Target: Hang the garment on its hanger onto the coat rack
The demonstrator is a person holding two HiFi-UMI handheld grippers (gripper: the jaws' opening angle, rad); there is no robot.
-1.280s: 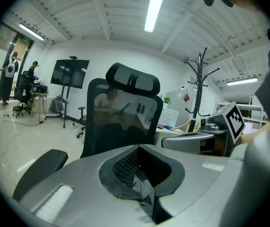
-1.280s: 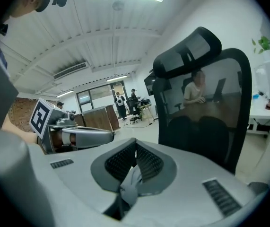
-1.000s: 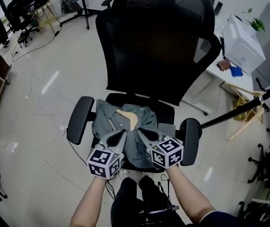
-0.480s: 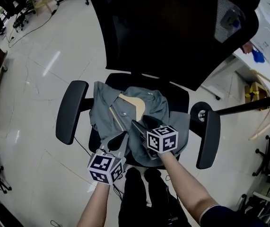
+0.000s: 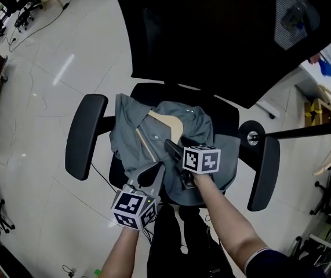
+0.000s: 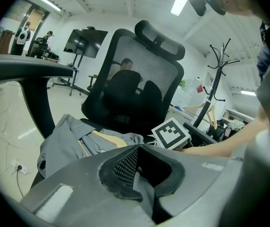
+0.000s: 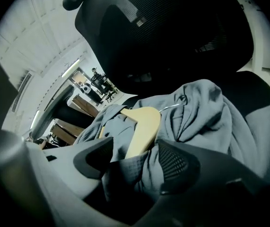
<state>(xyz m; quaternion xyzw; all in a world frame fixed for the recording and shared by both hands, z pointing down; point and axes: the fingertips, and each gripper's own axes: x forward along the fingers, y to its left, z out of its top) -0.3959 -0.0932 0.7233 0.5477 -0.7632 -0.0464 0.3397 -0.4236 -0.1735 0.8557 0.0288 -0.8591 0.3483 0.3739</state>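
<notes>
The grey shirt (image 5: pixel 131 138) lay crumpled on the seat of a black mesh-backed office chair (image 5: pixel 211 33). It was still on its wooden hanger (image 5: pixel 168 122), between the two armrests (image 5: pixel 84 135). The hanger's pale shoulder showed through the open collar, and its wire hook rested on the cloth near the backrest.

The right gripper (image 7: pixel 134 157) pointed down into the heap, and its jaws had just been opening. They stood wide apart, with one arm of the hanger (image 7: pixel 142 129) and a bunch of grey fabric between the pads, which were not pressing on either.

The left gripper (image 6: pixel 144 195) sat at the front edge of the seat, just beside the right one. Its jaws were drawn together at the tips, and a narrow fold of grey cloth appeared to be pinched there, though the close view made that hard to confirm. The right gripper's marker cube (image 6: pixel 171 134) showed just beyond it.

A black coat rack (image 6: pixel 213 79) stood well apart, behind the chair, with bare wooden hangers beside it.
</notes>
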